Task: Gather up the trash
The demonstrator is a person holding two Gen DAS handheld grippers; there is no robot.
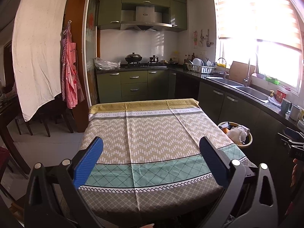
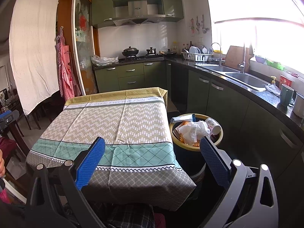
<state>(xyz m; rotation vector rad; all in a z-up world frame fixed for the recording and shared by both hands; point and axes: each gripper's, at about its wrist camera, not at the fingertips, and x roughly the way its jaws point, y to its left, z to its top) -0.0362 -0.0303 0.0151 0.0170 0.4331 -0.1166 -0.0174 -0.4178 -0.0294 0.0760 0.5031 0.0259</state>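
Note:
A round bin with a yellow rim (image 2: 220, 135) stands on the floor right of the table; in the left wrist view the same bin (image 1: 250, 139) shows past the table's right edge. It holds crumpled white paper (image 2: 195, 131), a white can (image 2: 213, 126), a blue-and-white wrapper (image 2: 183, 118) and orange bits. The table under a patterned cloth (image 1: 152, 140) carries nothing I can see; the cloth (image 2: 117, 125) looks bare here too. My left gripper (image 1: 151, 148) hovers open over the near half of the table. My right gripper (image 2: 152, 149) is open above the table's near right corner, its right finger just before the bin.
Dark green cabinets and a black counter (image 2: 266, 95) with a double sink (image 2: 245, 78), mugs (image 2: 286, 95) and a dish rack run along the right. A stove with pots (image 1: 134, 58) is at the back. Dark chairs (image 1: 45, 121) and a hanging white sheet (image 1: 38, 47) stand left.

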